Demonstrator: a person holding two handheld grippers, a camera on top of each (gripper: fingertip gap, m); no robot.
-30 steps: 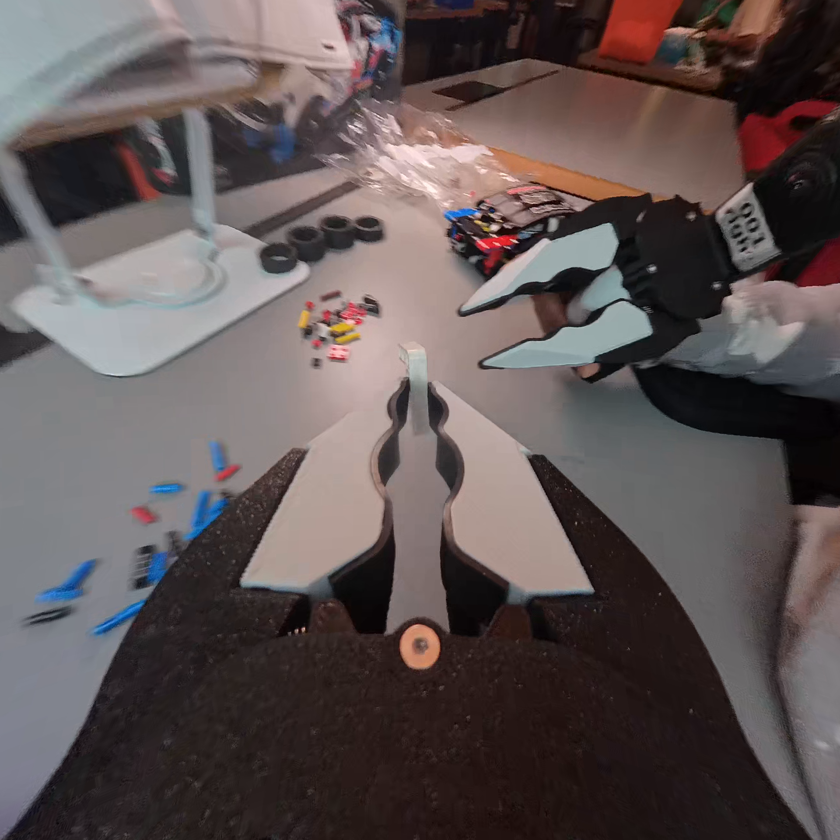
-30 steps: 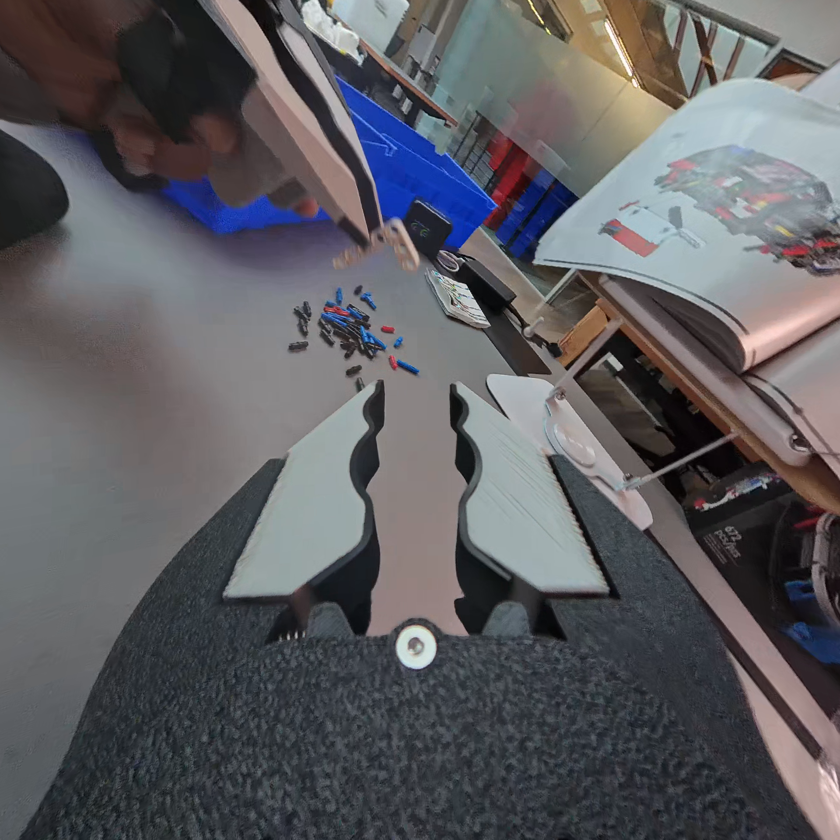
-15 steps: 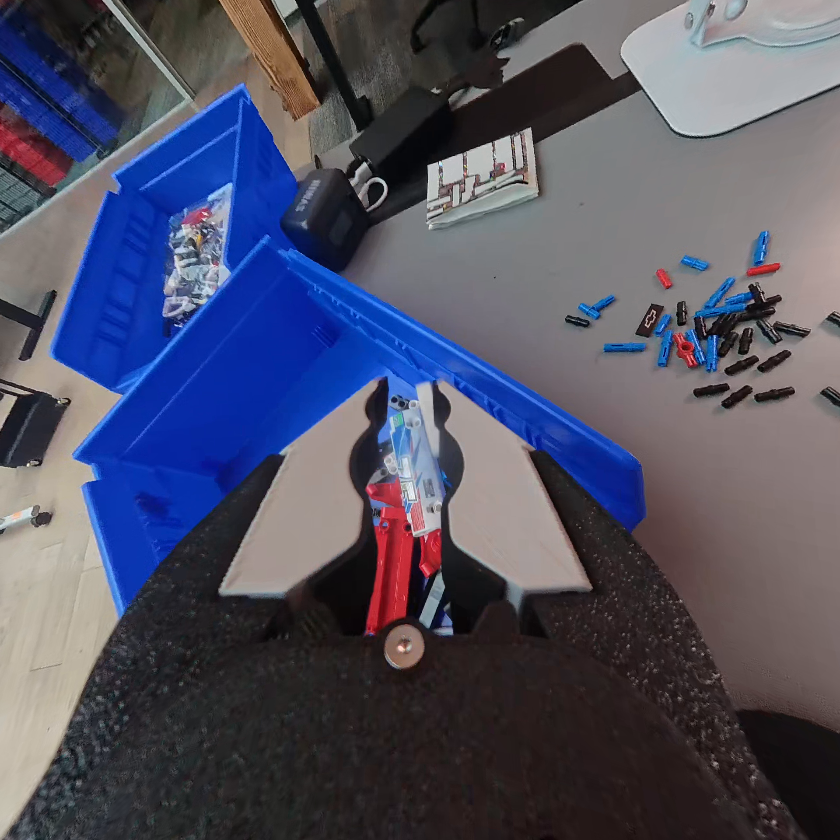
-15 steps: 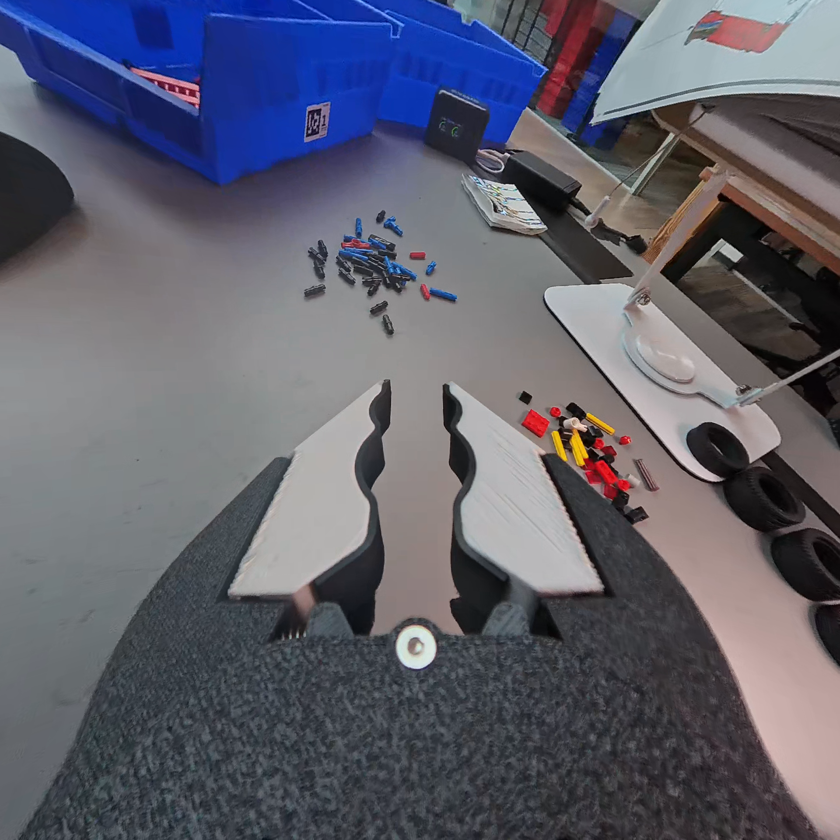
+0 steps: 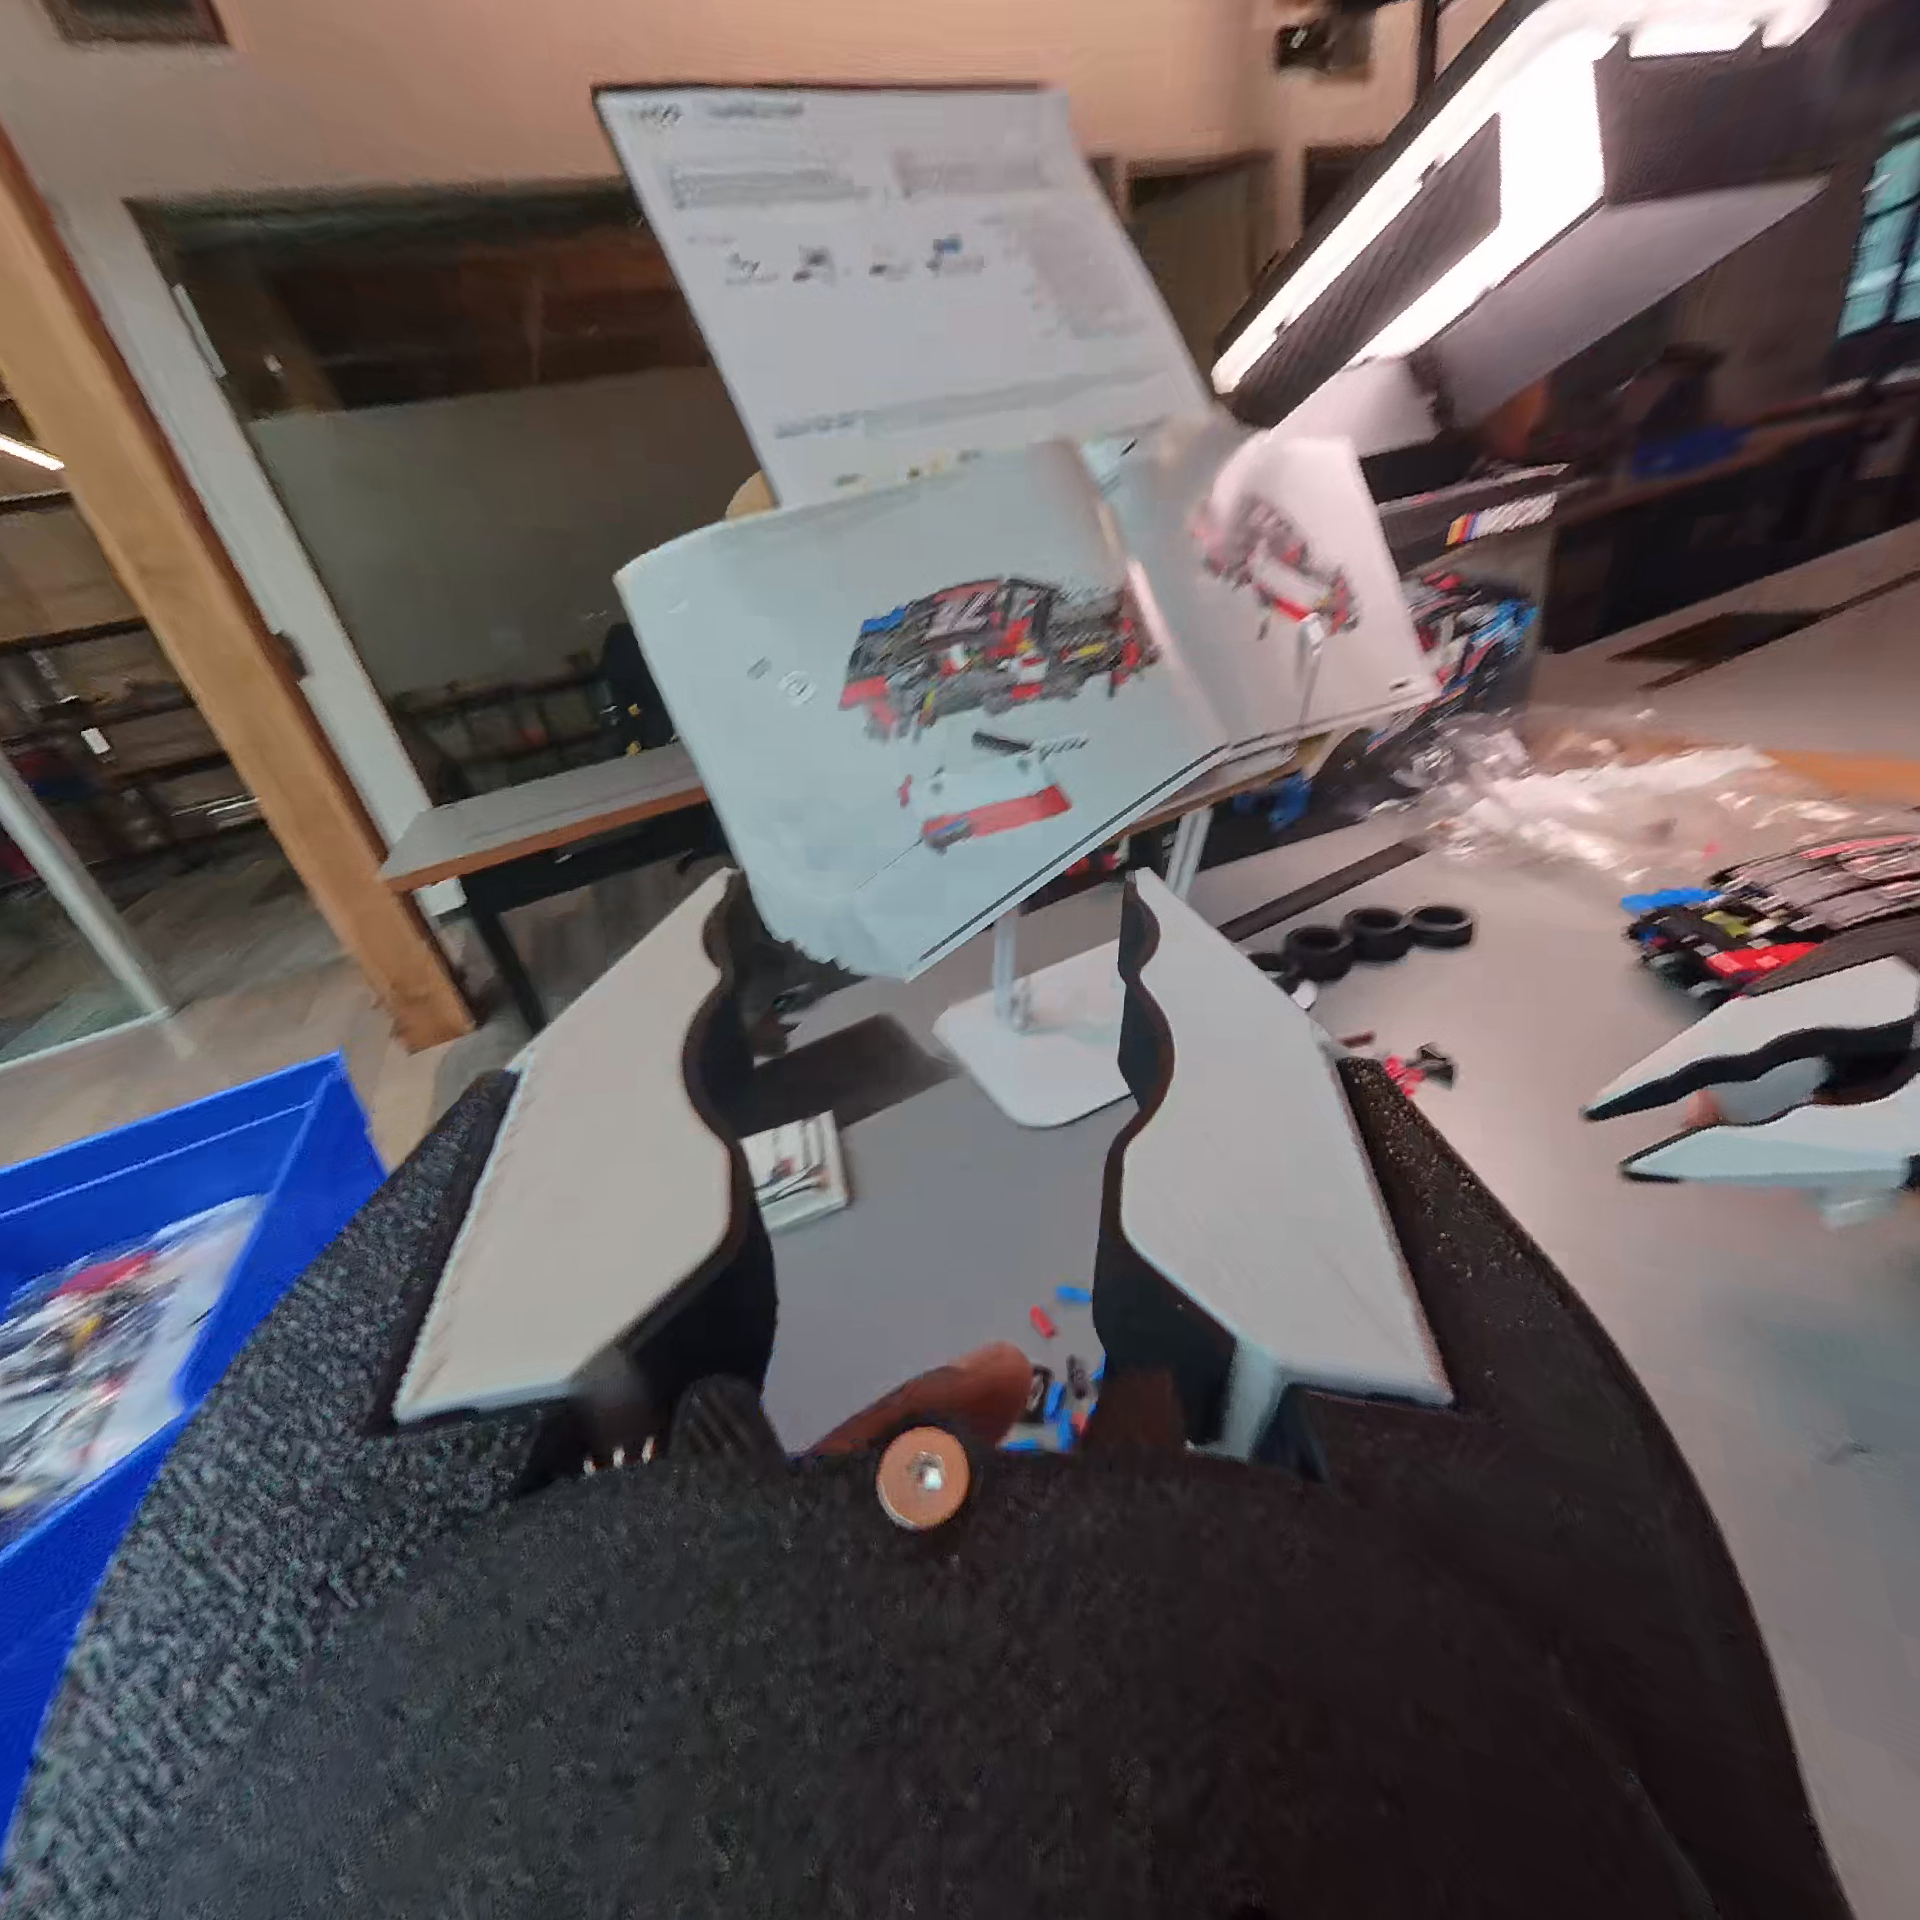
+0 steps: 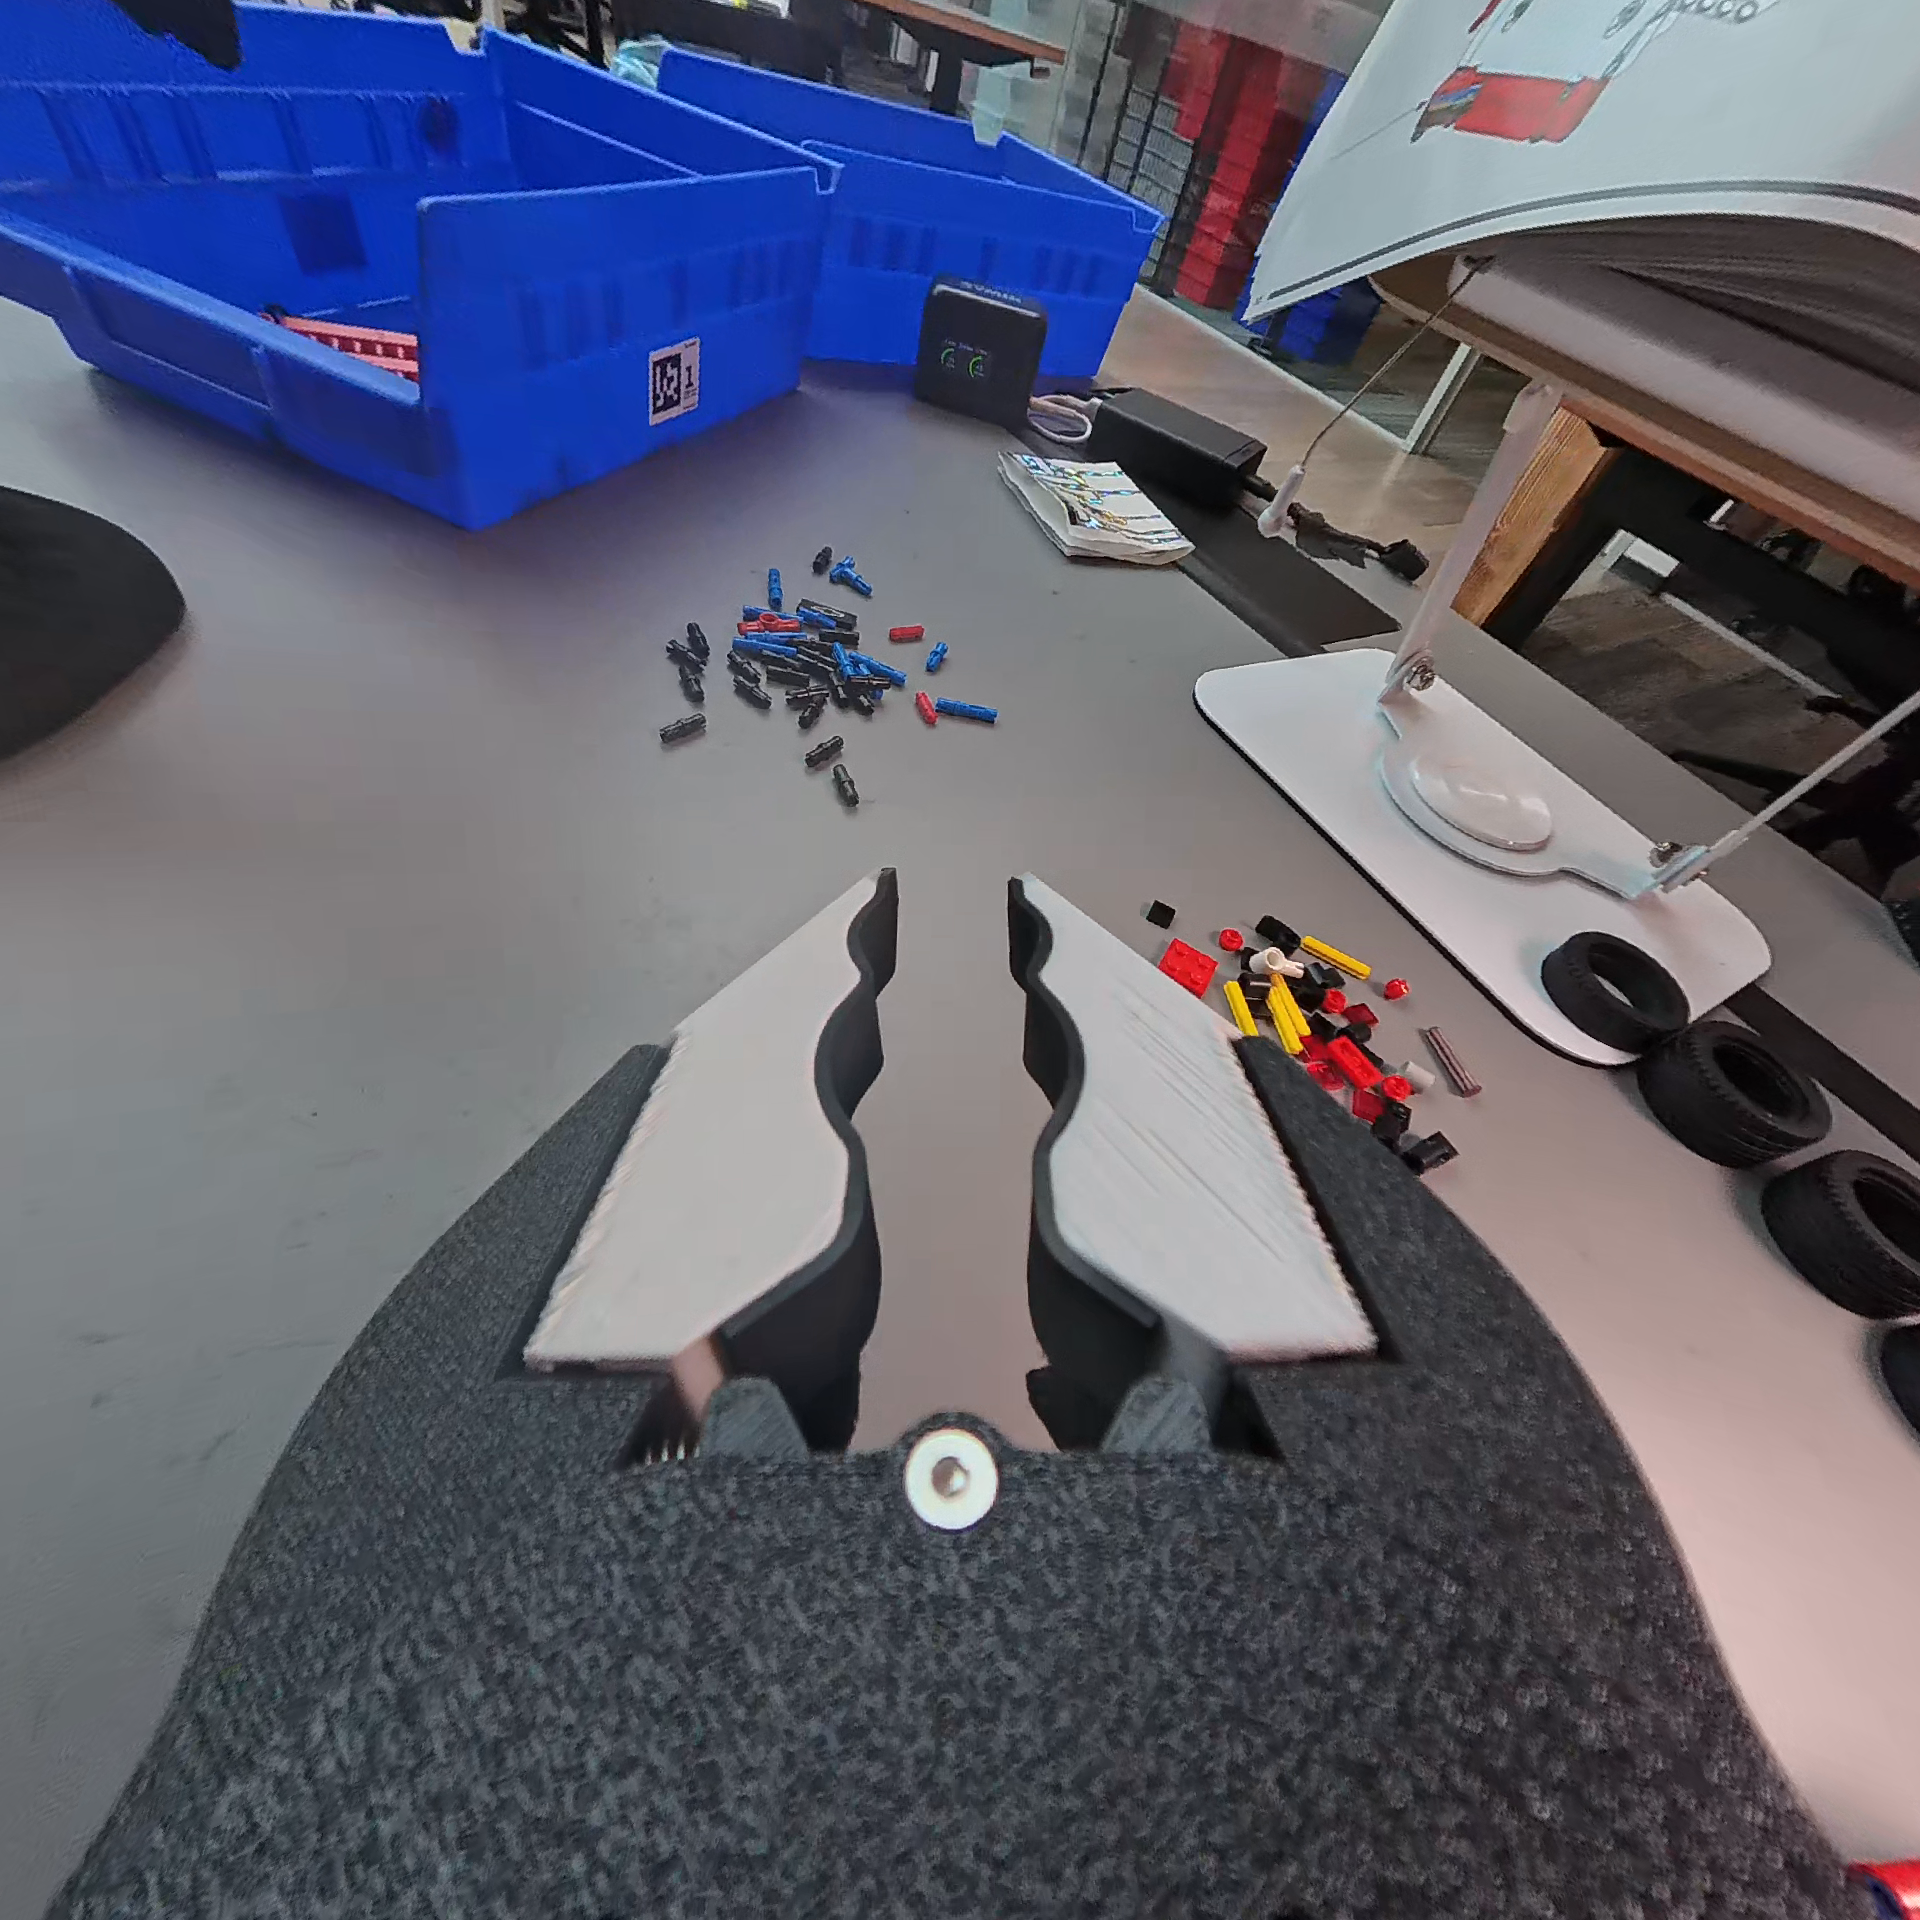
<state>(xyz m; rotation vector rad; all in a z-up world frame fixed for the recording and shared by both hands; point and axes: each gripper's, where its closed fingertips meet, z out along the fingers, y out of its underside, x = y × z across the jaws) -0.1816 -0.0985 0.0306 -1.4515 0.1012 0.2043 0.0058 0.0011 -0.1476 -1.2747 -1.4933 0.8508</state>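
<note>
My left gripper is wide open and empty, raised above the grey table and pointing at an open instruction booklet on a white stand. The view is blurred. My right gripper is open with a narrow gap and empty, low over the table. It also shows in the left wrist view at the right. A pile of small red, yellow and black bricks lies just right of its right finger. A pile of blue, black and red pins lies ahead of it.
Blue bins stand at the far left; one with bagged parts shows in the left wrist view. Black tyres lie by the stand base. A folded leaflet, a black charger, a partly built model car and clear bags lie around. About 30 cm separates my left fingertips from my right.
My left gripper held a small grey piece over the blue bin; it has opened, is empty, and has swung up toward the booklet. My right gripper has barely moved in the last half second.
</note>
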